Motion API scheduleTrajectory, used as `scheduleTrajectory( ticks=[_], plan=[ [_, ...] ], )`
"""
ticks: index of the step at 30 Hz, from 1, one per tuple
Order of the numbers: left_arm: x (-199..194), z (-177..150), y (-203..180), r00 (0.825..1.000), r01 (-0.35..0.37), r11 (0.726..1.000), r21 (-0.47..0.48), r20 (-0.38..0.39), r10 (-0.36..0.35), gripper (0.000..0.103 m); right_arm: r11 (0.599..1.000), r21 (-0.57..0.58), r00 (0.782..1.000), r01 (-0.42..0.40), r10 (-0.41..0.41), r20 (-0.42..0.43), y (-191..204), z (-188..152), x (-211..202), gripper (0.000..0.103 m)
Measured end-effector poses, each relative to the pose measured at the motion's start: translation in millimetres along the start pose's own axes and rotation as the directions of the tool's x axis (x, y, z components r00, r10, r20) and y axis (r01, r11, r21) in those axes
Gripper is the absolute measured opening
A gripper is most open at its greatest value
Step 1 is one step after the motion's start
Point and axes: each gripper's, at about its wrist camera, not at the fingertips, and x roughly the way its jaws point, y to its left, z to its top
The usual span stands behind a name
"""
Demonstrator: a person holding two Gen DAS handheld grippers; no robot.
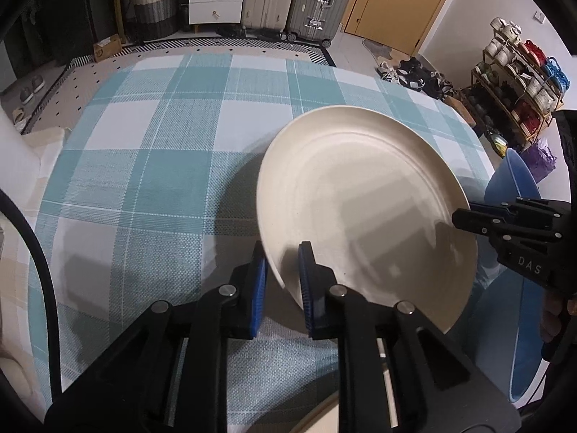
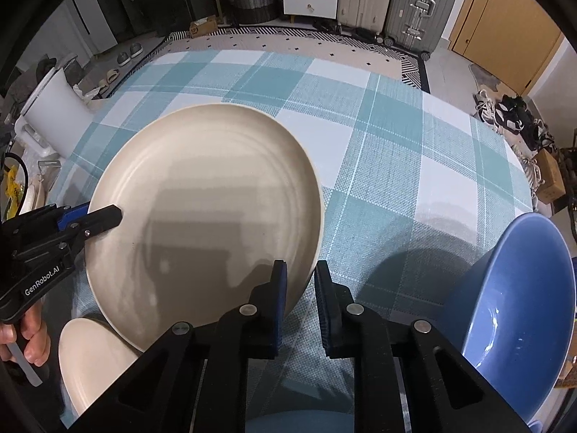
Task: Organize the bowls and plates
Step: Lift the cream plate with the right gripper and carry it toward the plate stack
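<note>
Plate: a large round cream plate (image 1: 364, 213) of matte, faintly speckled material, with shallow concentric ridges stepping in from a raised rim, is held tilted above the checked table between the two grippers.
Left gripper: the left gripper (image 1: 283, 281), black with ribbed blue pads, is clamped narrow on the plate's near-left rim, one pad under the edge and one on the inner face.
Right gripper: the right gripper (image 2: 300, 301), of the same black build with blue ribbed pads, is pinched on the plate's opposite rim; in the left wrist view its black fingers reach over the plate's right edge.
Second plate: a smaller cream plate (image 2: 93, 364), smooth and round, lies on the table just below the large one, partly under its edge.
Bowl: a deep blue glossy bowl (image 2: 519, 303) with a rounded wall stands on the table near the right gripper, apart from the plate.
Table: a woven tablecloth (image 1: 151, 166) in teal and white plaid covers it, coarse in texture.
Hand: a person's hand (image 2: 25, 342) grips the left tool's handle.
</note>
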Motion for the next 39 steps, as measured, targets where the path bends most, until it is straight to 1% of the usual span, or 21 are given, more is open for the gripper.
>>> scheduleTrajectory(
  ticks=[8, 15, 23, 39],
  plan=[
    [-32, -2, -4, 0.999, -0.010, 1.000, 0.003, 0.046, 0.010, 0.014, 1.000, -0.004, 0.996, -0.019, 0.019, 0.084, 5, -5, -29, 0.016],
    [-63, -6, -9, 0.997, -0.014, 1.000, 0.004, 0.078, 0.014, 0.014, 0.999, -0.012, 0.991, -0.030, 0.032, 0.132, 11, -10, -54, 0.016],
    [-99, -16, -18, 0.993, -0.017, 1.000, 0.014, 0.115, 0.015, 0.015, 0.999, -0.020, 0.980, -0.033, 0.036, 0.193, 19, -24, -89, 0.016],
    [-170, -51, -29, 0.985, -0.011, 1.000, 0.026, 0.171, 0.007, 0.015, 0.998, -0.029, 0.954, -0.059, 0.065, 0.294, 40, -60, -149, 0.016]
  ],
)
